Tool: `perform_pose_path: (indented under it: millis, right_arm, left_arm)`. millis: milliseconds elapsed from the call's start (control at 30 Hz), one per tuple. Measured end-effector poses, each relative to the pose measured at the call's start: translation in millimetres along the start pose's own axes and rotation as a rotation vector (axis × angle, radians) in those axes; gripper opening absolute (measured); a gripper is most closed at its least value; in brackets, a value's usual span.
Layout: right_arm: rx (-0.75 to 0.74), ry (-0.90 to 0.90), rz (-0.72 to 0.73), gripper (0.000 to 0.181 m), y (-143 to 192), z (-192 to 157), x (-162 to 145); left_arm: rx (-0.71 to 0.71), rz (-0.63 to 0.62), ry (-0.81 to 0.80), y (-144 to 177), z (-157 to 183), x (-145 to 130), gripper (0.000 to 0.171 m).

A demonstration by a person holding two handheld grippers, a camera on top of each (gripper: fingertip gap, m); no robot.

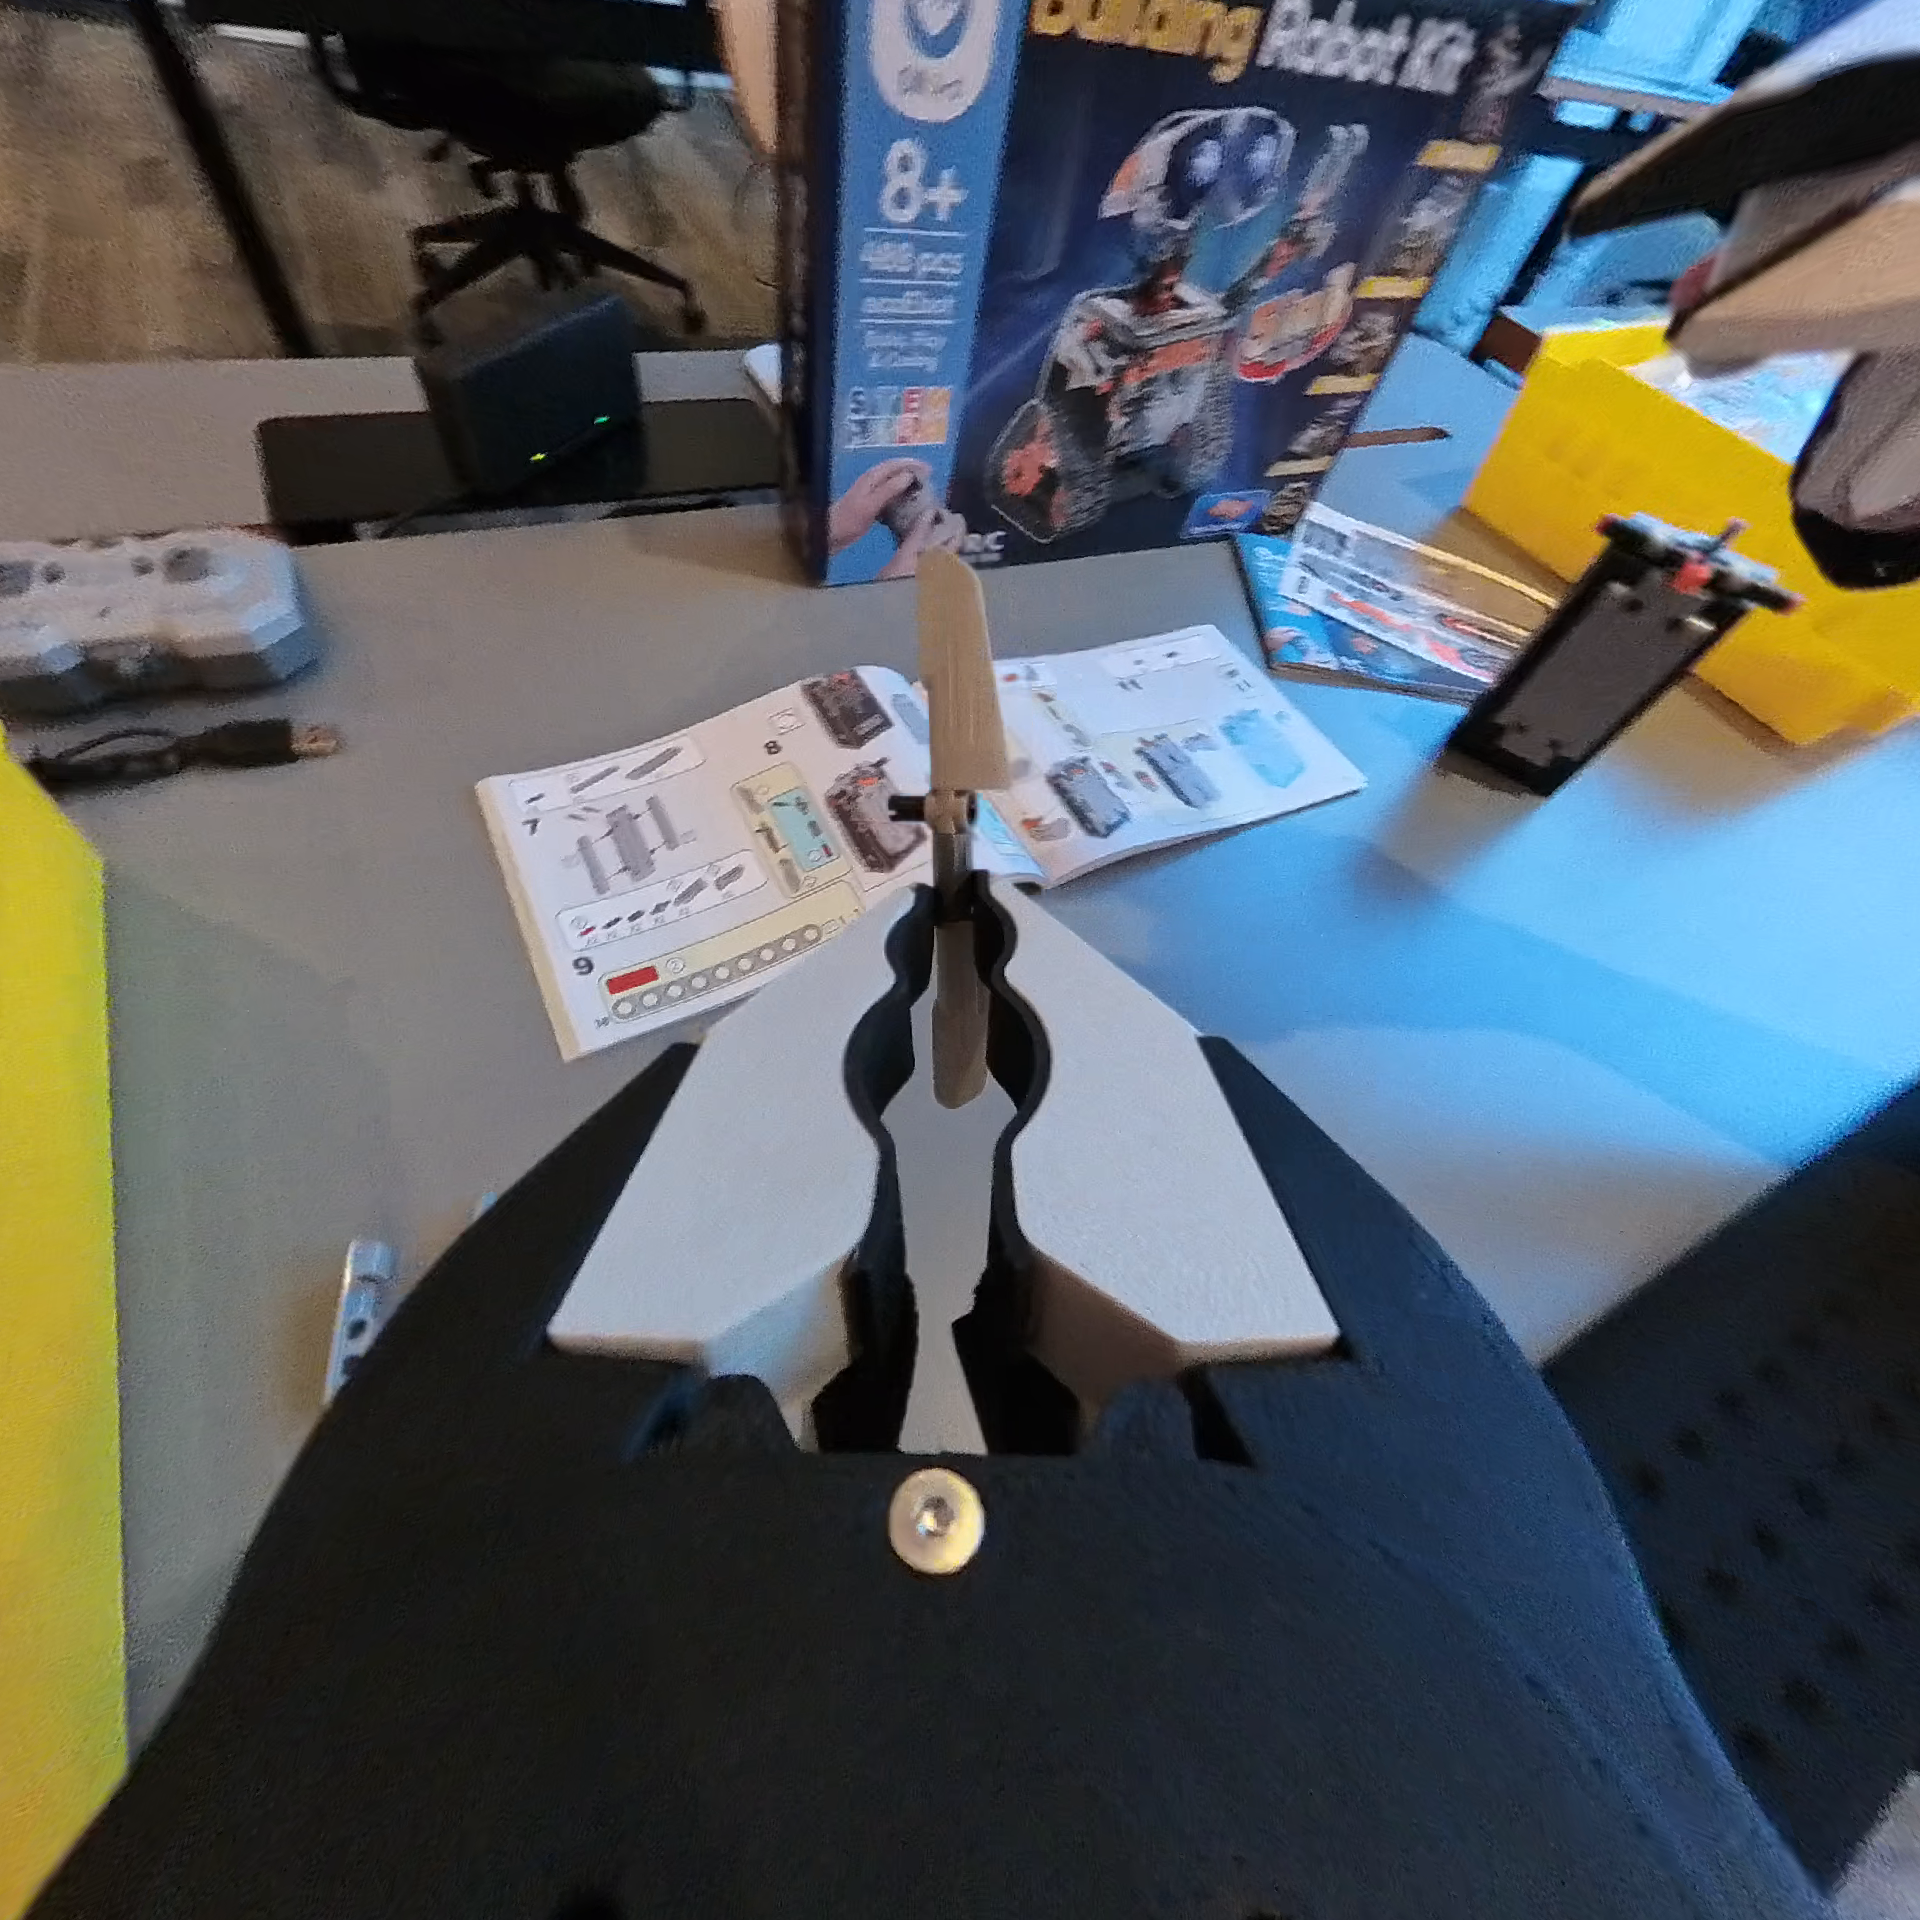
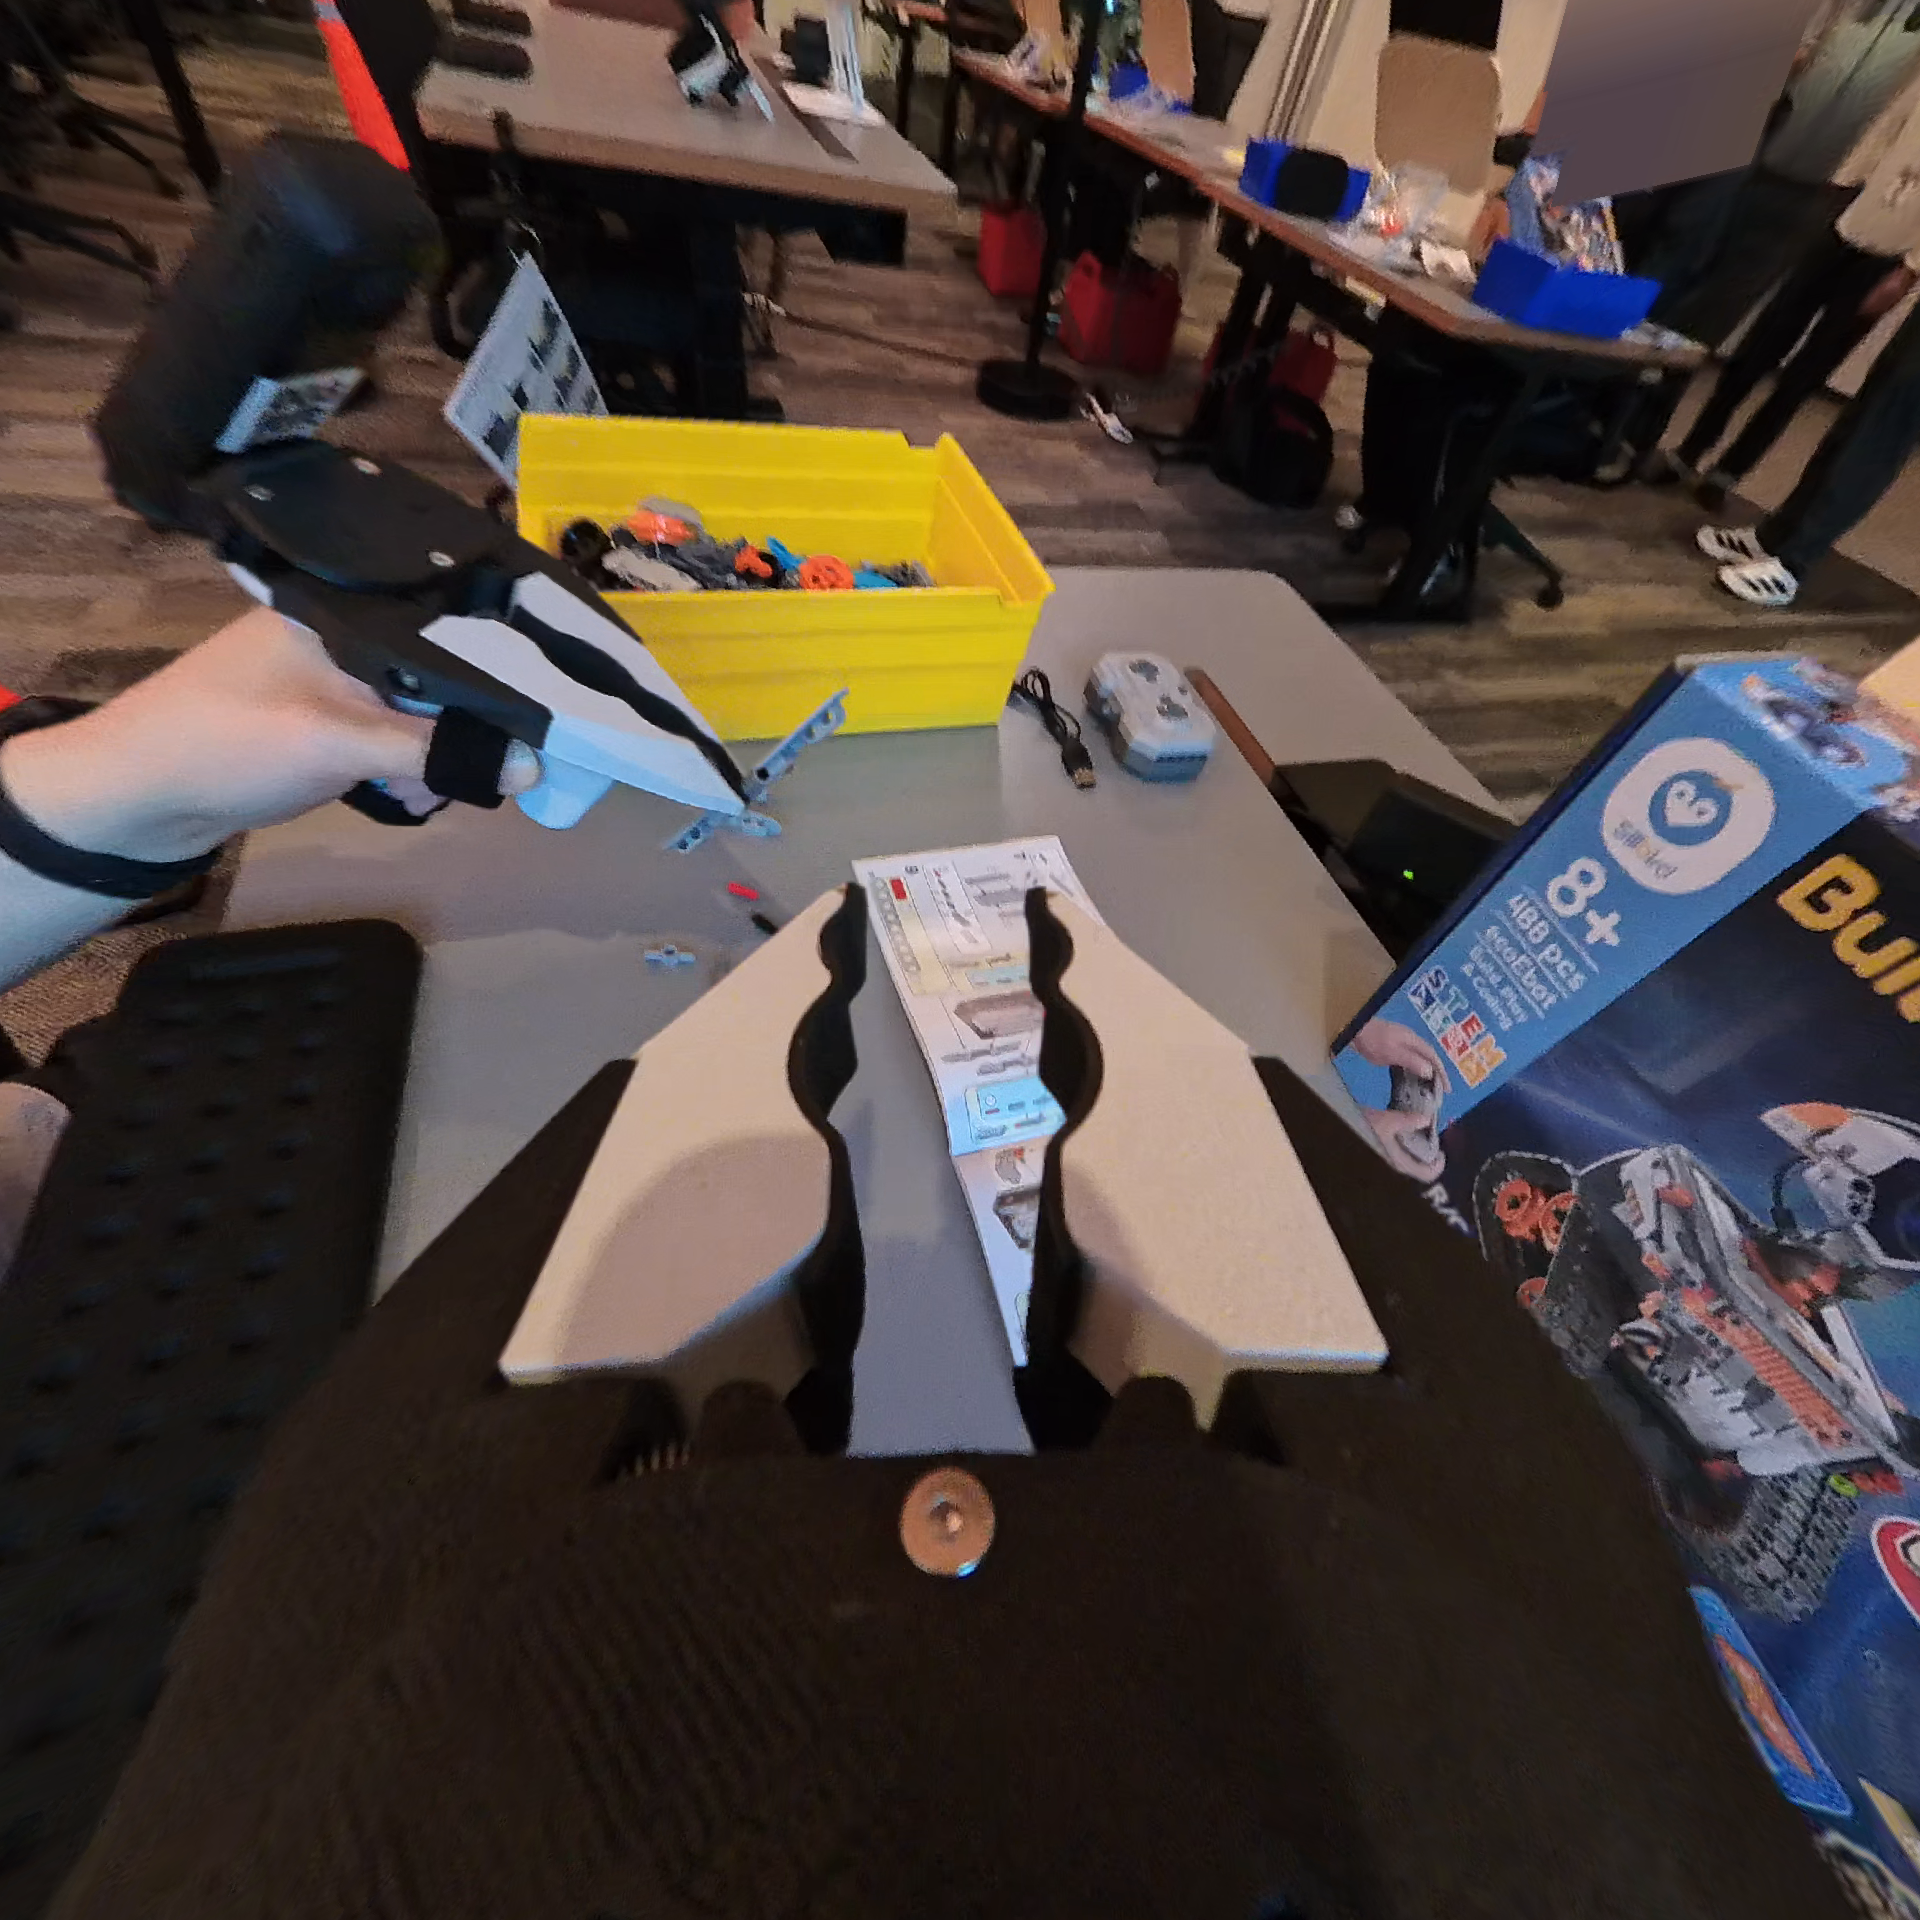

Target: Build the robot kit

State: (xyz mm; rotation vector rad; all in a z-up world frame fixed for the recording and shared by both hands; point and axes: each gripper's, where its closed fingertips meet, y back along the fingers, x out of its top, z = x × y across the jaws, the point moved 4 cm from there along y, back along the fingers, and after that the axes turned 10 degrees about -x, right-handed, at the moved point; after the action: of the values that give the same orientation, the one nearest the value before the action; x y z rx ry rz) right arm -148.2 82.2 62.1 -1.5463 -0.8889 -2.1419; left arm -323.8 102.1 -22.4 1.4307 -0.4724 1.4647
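The left tongs [image 1: 954, 914] are pinched nearly together on a grey perforated building beam [image 1: 961, 717], which stands up past the tips with a small black pin through it; in the right wrist view the same beam [image 2: 800, 740] juts out of these tongs [image 2: 743, 800] above the tabletop [image 2: 1195, 883], just in front of the yellow parts bin [image 2: 831, 655]. A hand [image 2: 208, 727] grips the handle behind them. The right tongs [image 2: 945, 904] stand moderately apart and carry nothing, hovering over the open instruction booklet [image 2: 966, 997] that lies flat on the tabletop.

Around them: the bin holds a heap of orange, blue, grey and black pieces. Beside it lie a grey remote controller [image 2: 1148, 717] and a black USB cable [image 2: 1055, 722]. Small loose bits, one red, one black and one pale blue [image 2: 668, 956], lie on the tabletop near the booklet. A tall robot-kit box [image 2: 1662, 1143] stands at the right edge. In the left wrist view a dark, partly built block [image 1: 1605, 665] with red pins on top rests near a second yellow bin [image 1: 1662, 520], and another grey beam [image 1: 358, 1309] lies close under the left tongs.

As for progress, one piece is picked up and one small sub-assembly exists; most parts are in the bin, so the build looks early.
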Motion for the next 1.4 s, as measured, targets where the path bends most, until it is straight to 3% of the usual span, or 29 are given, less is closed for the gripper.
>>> perform_pose_path:
  millis: [100,367,500,767,900,967,1033,1100,1200,1400]
  right_arm:
    - [-0.014,-0.037,-0.025,0.027,-20,-10,-10]
    - [0.039,-0.358,-0.005,0.024,-86,-49,-39]
    - [0.063,-0.532,0.031,0.007,-95,-46,-37]
    - [0.081,-0.588,-0.031,0.016,-110,-52,-44]
    - [0.127,-0.641,-0.023,0.006,-113,-53,-43]
    - [0.127,-0.655,-0.031,0.006,-111,-46,-43]
    - [0.094,-0.648,-0.020,0.005,-104,-27,-42]
    - [0.038,-0.610,-0.058,0.005,-92,-2,-45]
    - [-0.149,-0.550,-0.044,0.005,-68,41,-51]
    - [-0.163,-0.577,-0.066,0.005,-56,51,-62]
  left_arm:
    - [0.086,0.034,-0.048,-4,-3,-5,0.004]
    - [0.128,-0.037,-0.188,-25,0,-13,0.004]
    - [0.196,-0.063,-0.282,-25,0,-13,0.005]
    - [0.192,-0.074,-0.303,-27,1,-16,0.005]
    - [0.189,-0.064,-0.312,-27,2,-16,0.005]
    - [0.175,-0.033,-0.299,-27,4,-14,0.009]
    - [0.148,0.023,-0.257,-26,8,-11,0.036]
    - [0.134,0.075,-0.224,-20,8,-7,0.050]
    - [0.144,0.124,-0.178,-10,-1,-6,0.052]
    - [0.157,0.111,-0.143,-8,-15,-18,0.053]
